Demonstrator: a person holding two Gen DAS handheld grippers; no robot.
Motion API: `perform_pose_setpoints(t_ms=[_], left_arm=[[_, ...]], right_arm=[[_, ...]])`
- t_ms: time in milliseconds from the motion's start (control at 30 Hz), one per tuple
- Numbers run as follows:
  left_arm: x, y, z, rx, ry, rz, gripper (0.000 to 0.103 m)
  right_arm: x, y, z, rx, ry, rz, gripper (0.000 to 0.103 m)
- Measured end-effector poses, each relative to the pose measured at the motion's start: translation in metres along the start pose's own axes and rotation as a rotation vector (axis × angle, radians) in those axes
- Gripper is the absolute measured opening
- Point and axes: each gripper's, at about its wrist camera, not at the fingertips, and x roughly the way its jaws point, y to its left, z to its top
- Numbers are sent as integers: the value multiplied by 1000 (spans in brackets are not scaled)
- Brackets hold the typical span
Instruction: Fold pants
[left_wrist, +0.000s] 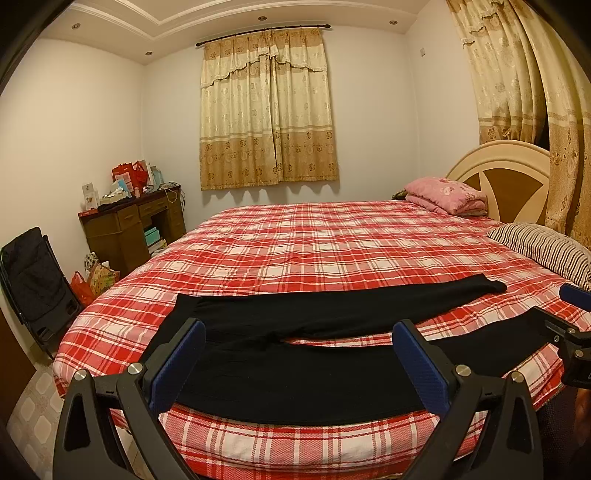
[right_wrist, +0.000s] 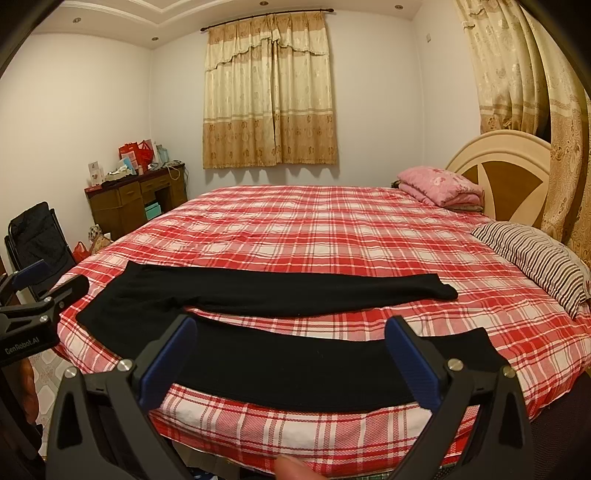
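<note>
Black pants (left_wrist: 295, 384) lie flat on the red plaid bed sheet (left_wrist: 295, 251), waist to the left and both legs stretched right with a narrow gap between them. My left gripper (left_wrist: 299, 332) hangs open over the near leg close to the crotch, holding nothing. In the right wrist view the pants (right_wrist: 295, 365) show the same layout, and my right gripper (right_wrist: 291, 326) stands open above the near leg's middle, also with nothing in it. Each gripper shows at the other view's edge: the right gripper (left_wrist: 565, 310) near the cuff, the left gripper (right_wrist: 51, 280) by the waist.
A striped pillow (right_wrist: 535, 258) and a folded pink quilt (right_wrist: 439, 184) lie by the headboard (right_wrist: 502, 162) at the right. A cluttered wooden desk (left_wrist: 133, 221) and a black folding chair (left_wrist: 33, 284) stand left of the bed. A person's fingertip (right_wrist: 291, 469) shows at the bottom.
</note>
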Motion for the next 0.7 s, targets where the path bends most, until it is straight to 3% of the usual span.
perform_pose_setpoints(t_ms=[700], left_arm=[[1,0,-1,-1,3,1,102]], right_arm=[[2,2,-2,-4,6,-2,103]])
